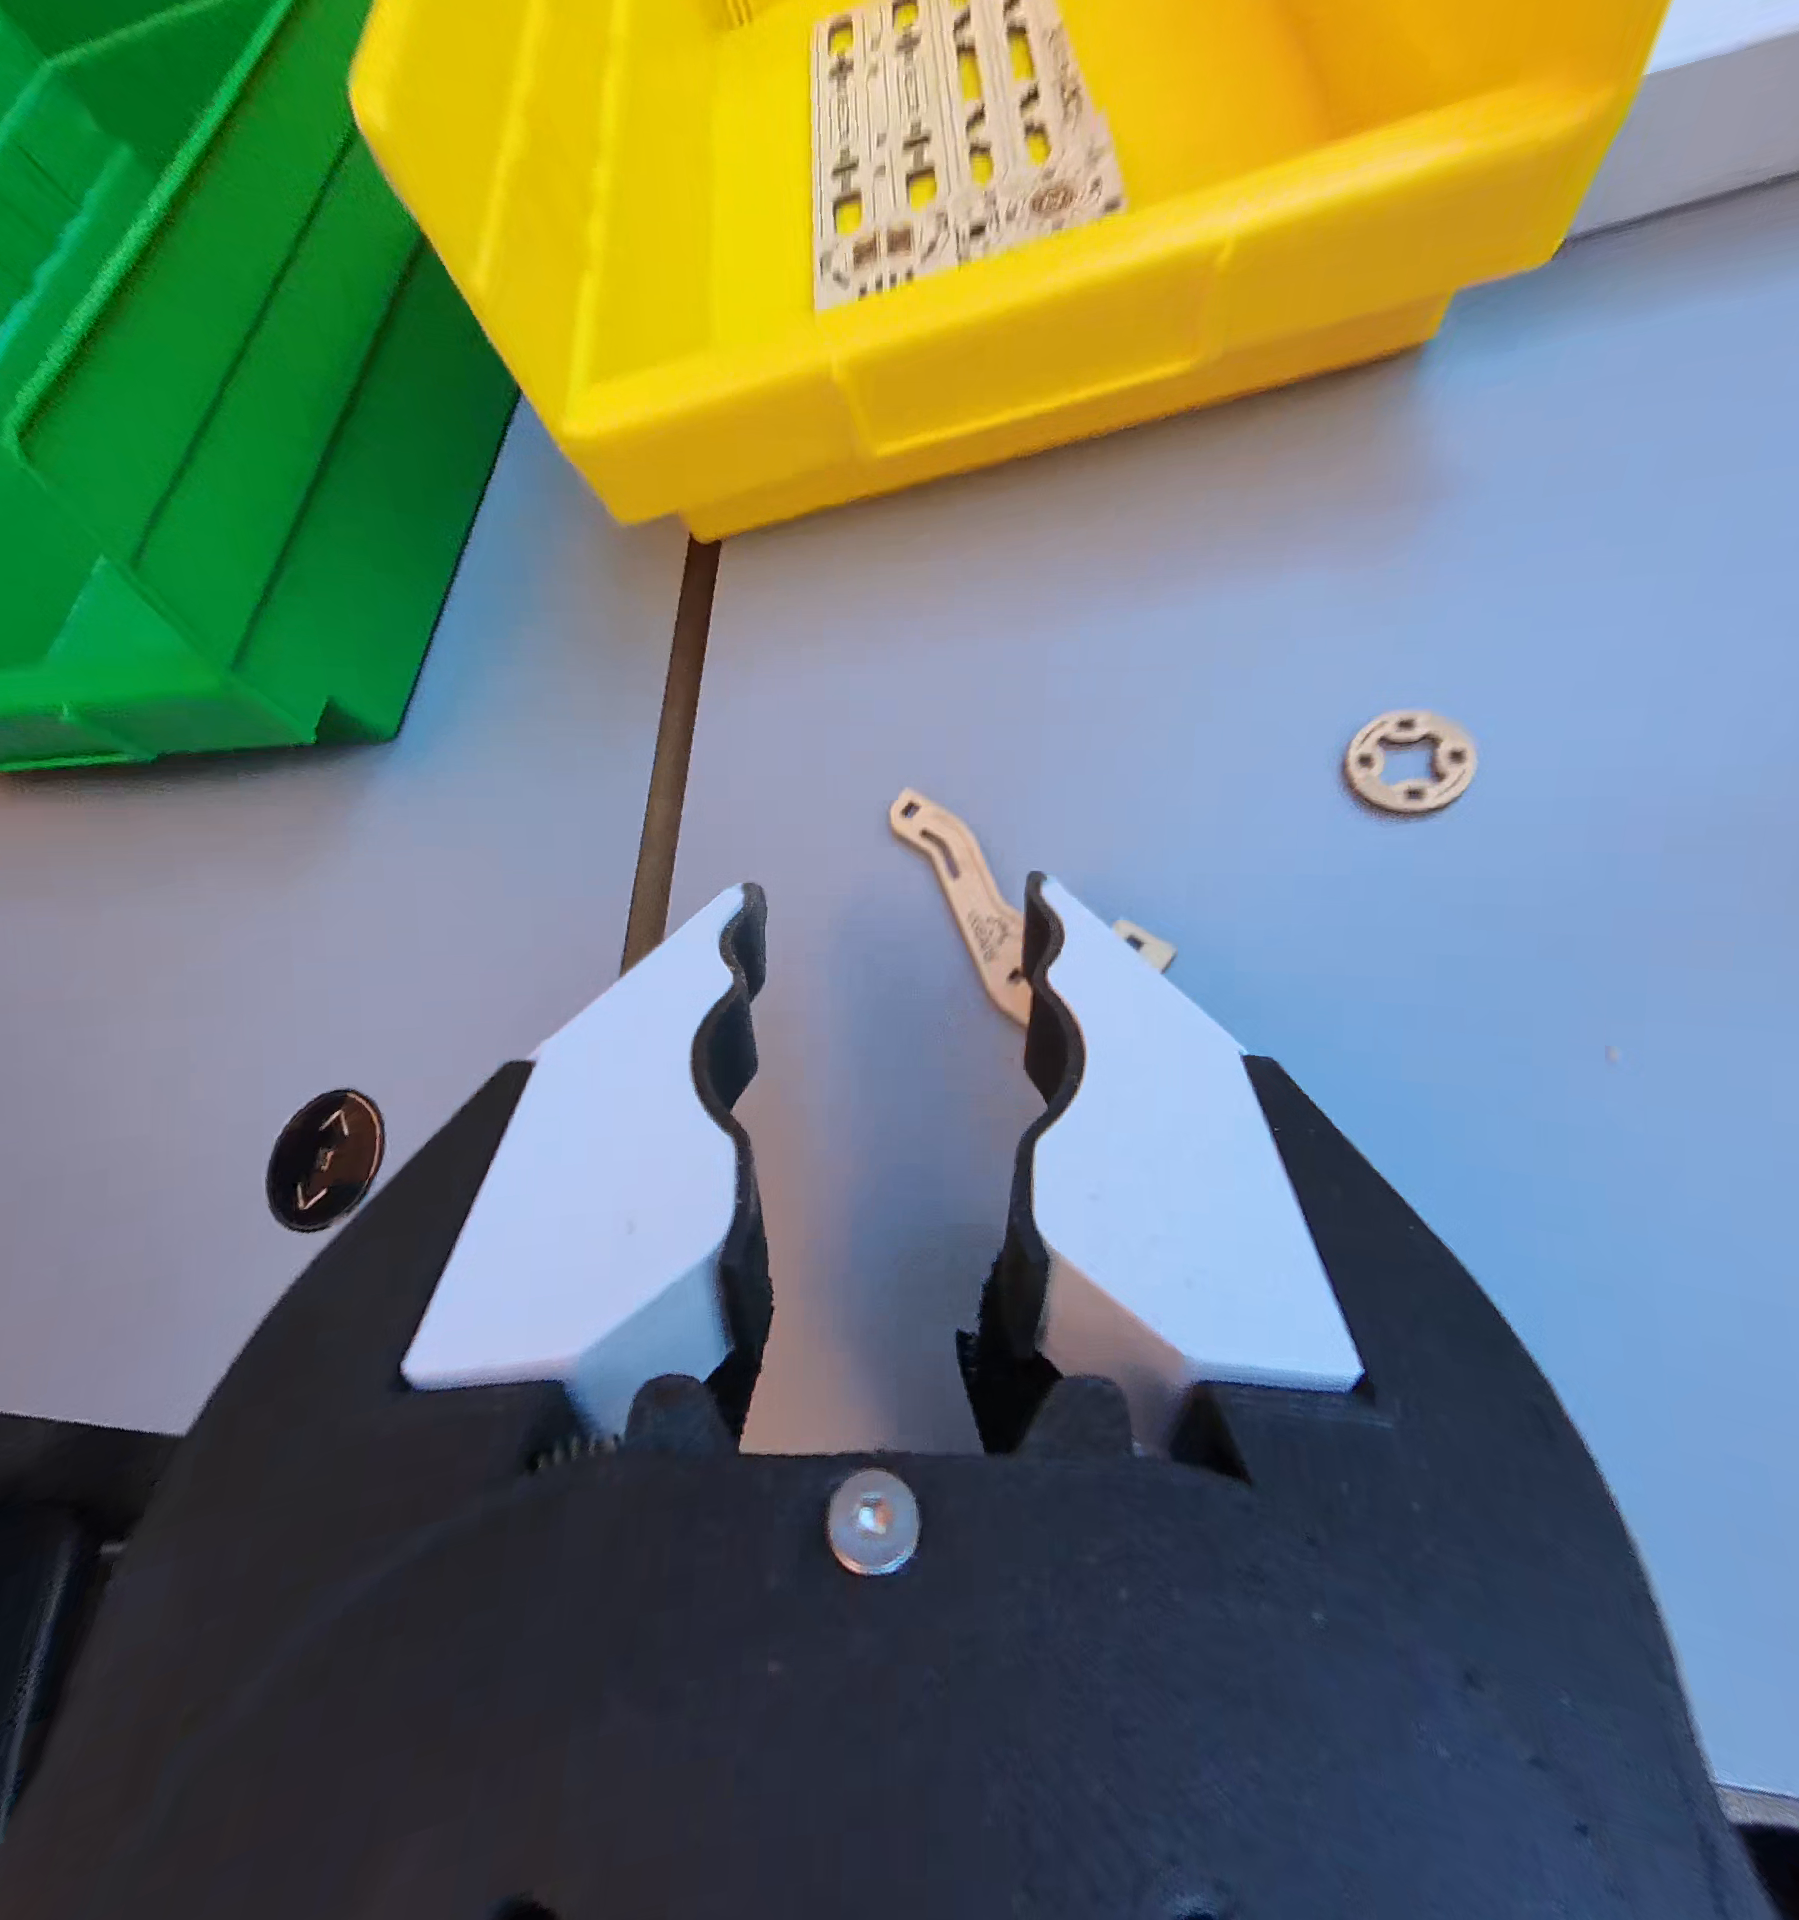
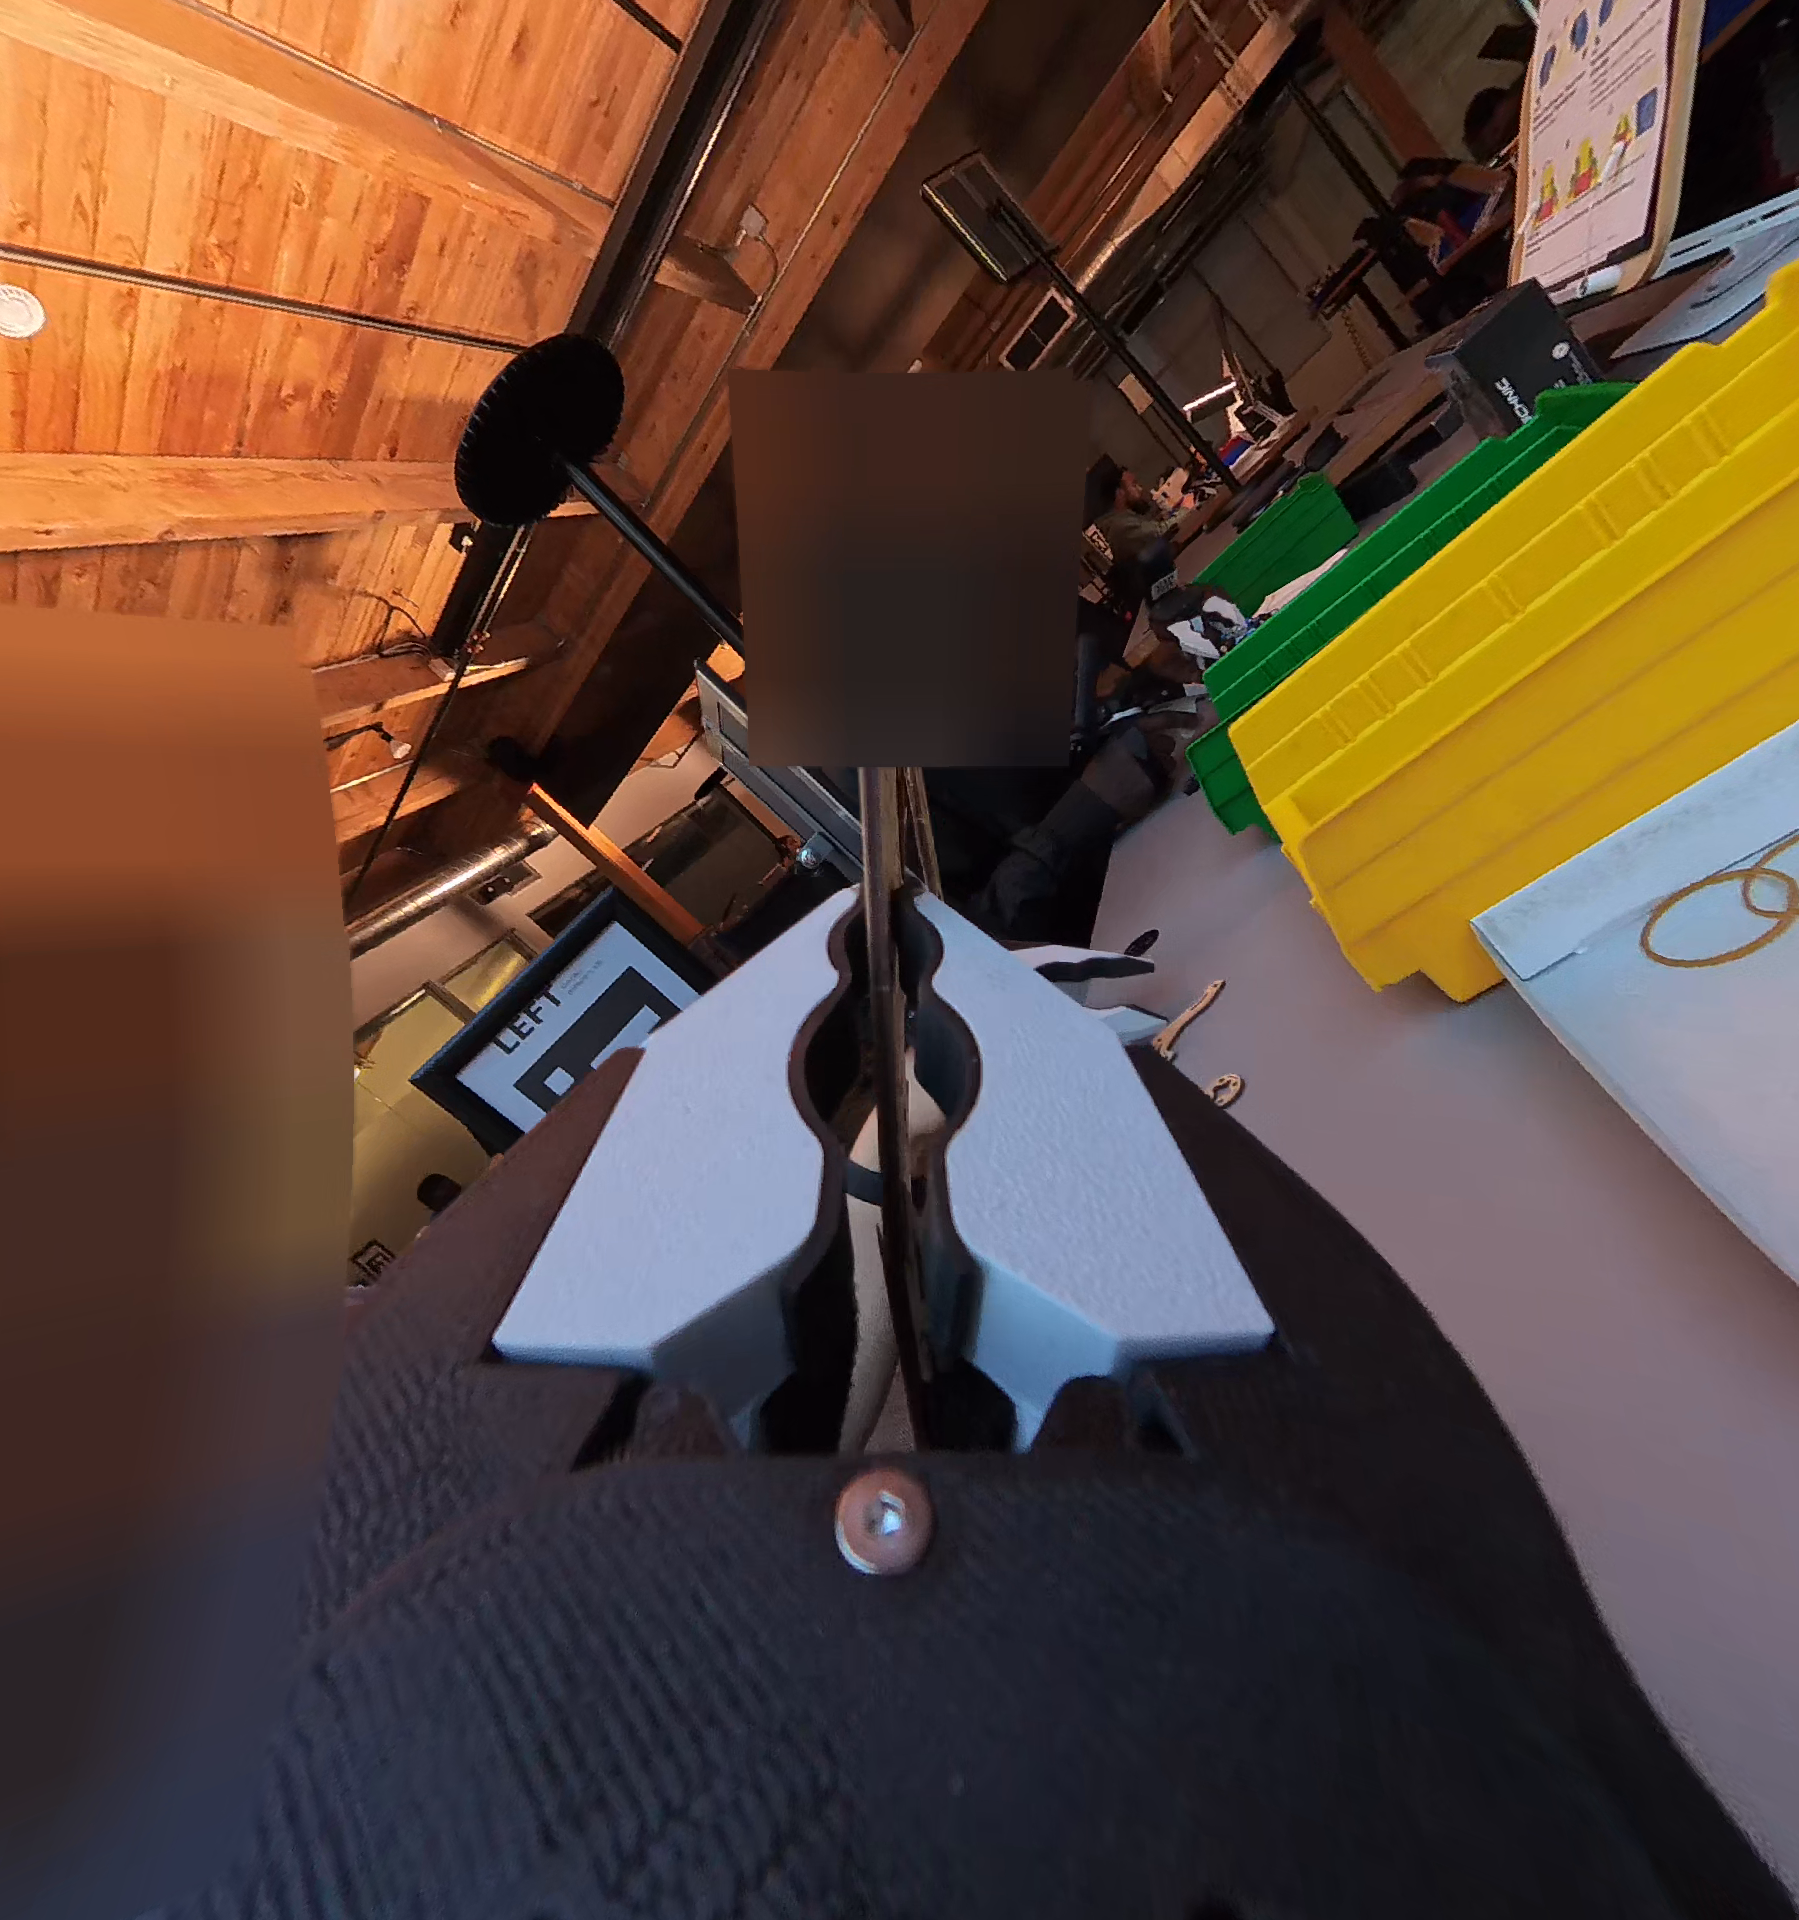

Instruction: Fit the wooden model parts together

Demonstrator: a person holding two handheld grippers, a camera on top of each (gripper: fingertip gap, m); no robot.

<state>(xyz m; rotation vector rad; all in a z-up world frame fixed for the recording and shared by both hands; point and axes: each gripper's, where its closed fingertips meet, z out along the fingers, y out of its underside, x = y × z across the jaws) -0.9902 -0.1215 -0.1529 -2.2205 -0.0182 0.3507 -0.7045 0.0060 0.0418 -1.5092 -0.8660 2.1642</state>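
So far we judge the assembly barely begun: in the left wrist view the left gripper hangs over the grey tabletop with its fingers spread and nothing between them, while loose wooden parts lie flat and unjoined. A slim curved piece lies just ahead of the fingertips, partly under the right-hand finger; a small scrap peeks out beside that finger; and a round wooden ring sits well apart to the right. In the yellow bin a cut-out wooden sheet rests with many pieces not yet punched out, so most of the fitting seems left to do. In the right wrist view the right gripper has its fingers closed on a thin flat part seen edge-on, raised off the tabletop and pointed towards the ceiling. We cannot tell that part's outline, since only its edge shows and a blurred patch covers its upper end. The curved piece's lower end is hidden, the green bin is cut off at the frame, and we cannot identify the dark round disc near the left finger.
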